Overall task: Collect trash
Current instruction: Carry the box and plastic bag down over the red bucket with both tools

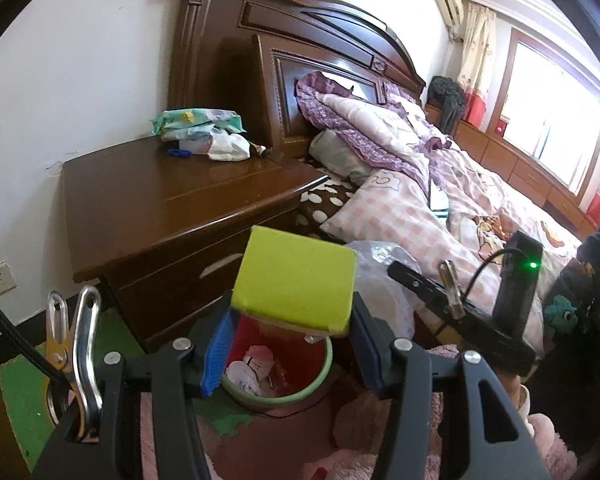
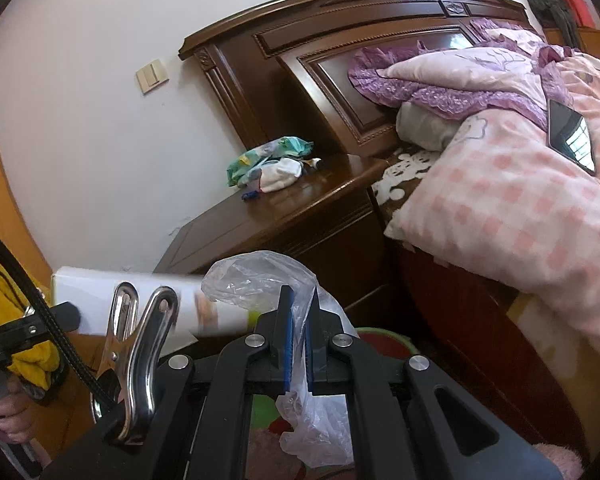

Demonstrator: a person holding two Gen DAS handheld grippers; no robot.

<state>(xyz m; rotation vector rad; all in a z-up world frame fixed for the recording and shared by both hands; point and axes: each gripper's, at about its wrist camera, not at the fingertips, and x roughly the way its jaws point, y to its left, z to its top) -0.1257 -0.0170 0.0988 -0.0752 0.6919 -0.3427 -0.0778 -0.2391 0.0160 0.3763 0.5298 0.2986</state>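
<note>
Between the nightstand (image 1: 172, 208) and the bed (image 1: 440, 216), a narrow strip of floor holds a red bin with a green rim (image 1: 284, 376), crumpled white paper lying inside it. The nightstand's front edge and drawer face bound this gap on one side; the pink checked bedding overhangs the bed frame on the other. A pile of wipe packets and cloth (image 1: 204, 132) sits at the back of the nightstand top, against the headboard (image 1: 284, 52); the front part of that top is bare wood.

Left claw (image 1: 292, 340): jaws spread wide and clamped on a yellow-green box (image 1: 296, 280), one blue pad on each side face, the box held tilted directly above the bin's mouth.

Right claw (image 2: 296, 344): jaws nearly closed, pinching a crumpled clear plastic bag (image 2: 260, 280), which bulges above the pads and hangs below them. In the right wrist view the box (image 2: 140, 300) appears as a pale, blurred slab just beside the bag.
</note>
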